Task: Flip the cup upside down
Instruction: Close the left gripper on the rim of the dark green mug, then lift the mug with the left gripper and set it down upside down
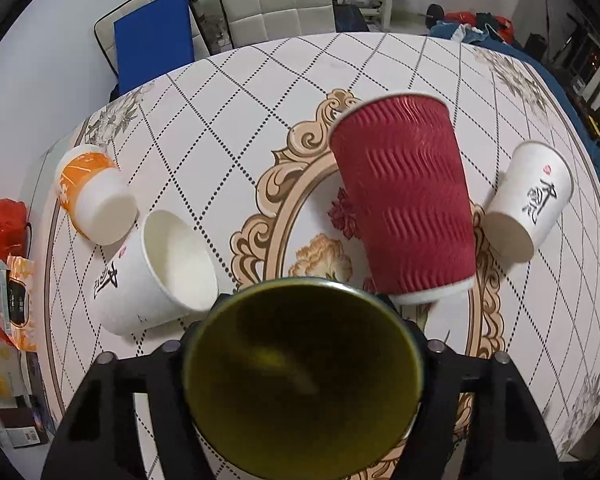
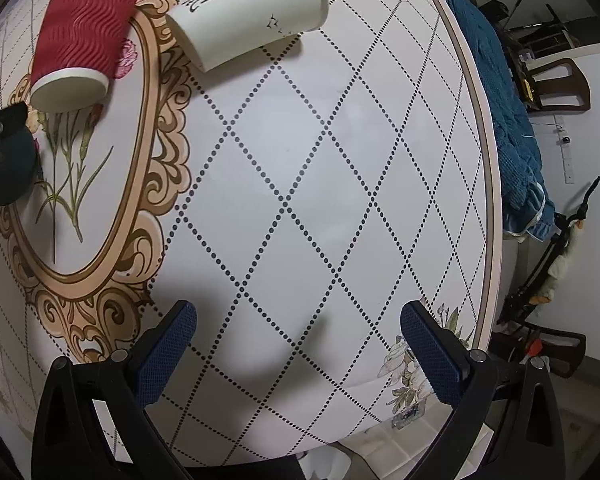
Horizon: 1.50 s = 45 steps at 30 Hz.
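Left gripper: fingers clamped on a dark green cup with a gold-olive interior, mouth toward the camera, above the patterned round table. Right gripper: fingers spread wide, holding nothing. Beyond: red ribbed paper cup, inverted.

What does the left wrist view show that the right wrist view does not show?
Only the left wrist view shows the orange cup, the upright white cup and the green cup's inside in the left gripper. Only the right wrist view shows the open, empty right gripper and the table edge. Both show the red cup and the white printed cup beside it.
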Each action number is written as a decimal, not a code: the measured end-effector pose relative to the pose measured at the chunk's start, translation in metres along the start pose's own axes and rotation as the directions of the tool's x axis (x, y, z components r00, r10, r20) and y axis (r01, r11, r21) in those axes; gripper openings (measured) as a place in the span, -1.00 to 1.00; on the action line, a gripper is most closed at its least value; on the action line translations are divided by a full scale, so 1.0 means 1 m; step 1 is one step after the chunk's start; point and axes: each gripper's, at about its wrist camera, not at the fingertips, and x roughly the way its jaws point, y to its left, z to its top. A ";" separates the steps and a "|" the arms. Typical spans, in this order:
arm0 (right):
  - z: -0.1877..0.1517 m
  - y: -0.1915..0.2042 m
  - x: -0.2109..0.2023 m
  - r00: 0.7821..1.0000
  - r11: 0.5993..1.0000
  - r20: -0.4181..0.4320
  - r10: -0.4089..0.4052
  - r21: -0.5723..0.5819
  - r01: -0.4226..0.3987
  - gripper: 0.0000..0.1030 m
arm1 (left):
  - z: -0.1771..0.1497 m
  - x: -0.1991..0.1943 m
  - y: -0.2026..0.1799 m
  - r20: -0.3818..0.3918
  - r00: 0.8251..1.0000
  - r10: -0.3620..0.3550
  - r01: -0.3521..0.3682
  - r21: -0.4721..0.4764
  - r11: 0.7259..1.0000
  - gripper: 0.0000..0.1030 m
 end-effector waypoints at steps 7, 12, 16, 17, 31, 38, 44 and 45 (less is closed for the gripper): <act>0.001 -0.002 0.005 1.000 1.000 -0.005 0.002 -0.007 -0.002 1.00 | -0.001 -0.003 -0.005 0.037 0.999 0.018 -0.018 0.016 1.000 0.31; -0.001 -0.001 0.002 1.000 1.000 0.004 0.003 -0.010 -0.003 1.00 | -0.003 -0.012 -0.011 0.055 0.998 0.024 -0.026 0.040 0.999 0.31; -0.004 -0.004 -0.002 1.000 1.000 0.014 0.006 -0.010 -0.006 1.00 | -0.003 -0.026 -0.012 0.071 0.997 0.026 -0.030 0.050 0.998 0.31; -0.005 -0.004 -0.004 1.000 1.000 0.019 0.007 -0.011 -0.007 1.00 | -0.004 -0.033 -0.012 0.079 0.996 0.031 -0.035 0.054 0.998 0.31; -0.039 -0.009 -0.045 0.987 0.996 0.143 0.075 -0.052 -0.069 0.97 | -0.049 -0.104 0.003 0.094 0.992 0.088 -0.090 0.024 0.996 0.31; -0.075 -0.012 -0.065 0.974 0.989 0.184 0.131 -0.095 -0.115 0.97 | -0.097 -0.130 0.005 0.048 0.992 0.113 -0.114 0.016 0.993 0.31; -0.102 -0.011 -0.075 0.960 0.976 0.210 0.187 -0.155 -0.156 0.97 | -0.139 -0.142 0.004 -0.033 0.992 0.119 -0.119 0.000 0.993 0.31; -0.107 -0.010 -0.075 0.957 0.972 0.212 0.200 -0.166 -0.167 0.97 | -0.146 -0.144 0.004 -0.042 0.992 0.120 -0.120 -0.005 0.993 0.31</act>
